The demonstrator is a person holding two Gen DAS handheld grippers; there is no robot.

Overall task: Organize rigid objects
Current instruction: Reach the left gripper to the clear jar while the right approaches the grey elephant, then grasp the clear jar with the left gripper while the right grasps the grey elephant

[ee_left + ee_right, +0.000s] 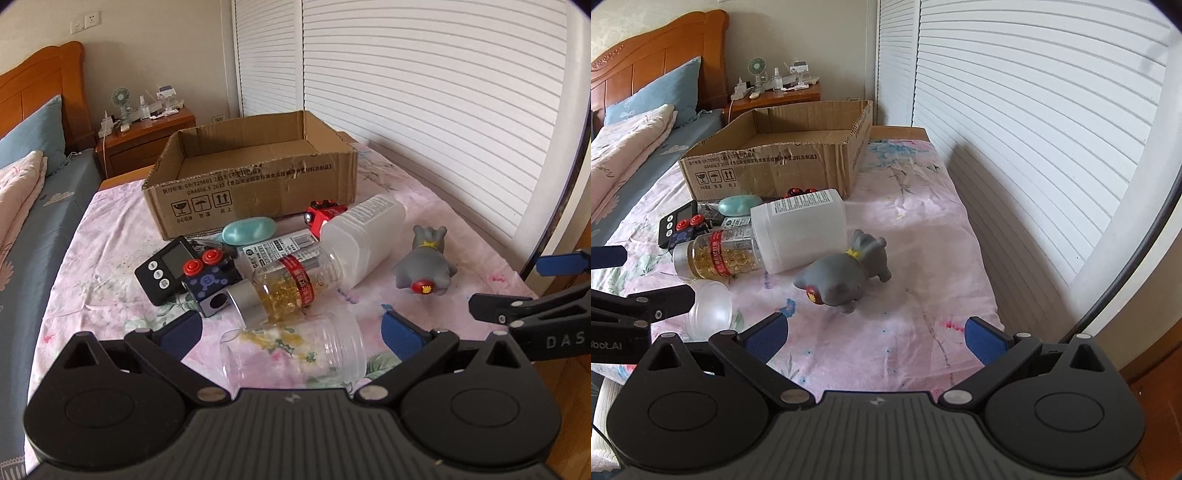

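My left hand-held gripper (291, 332) is spread wide around the clear cup (295, 354) lying on the bed; right hand-held gripper (875, 332) also apart, empty. Nxt: close on cup, lift to box (251, 184).

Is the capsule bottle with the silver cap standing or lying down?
Lying down: the capsule bottle rests on its side on the bedsheet, silver cap toward the camera.

Brown cardboard box (255, 173) at frame centre; pink floral cloth (110, 280) beneath. Grey toy animal (846, 273) — red spot, yellow collar. Clear bottle (291, 280) — golden capsules, red band. Blue-padded fingertips (400, 334), lower frame.
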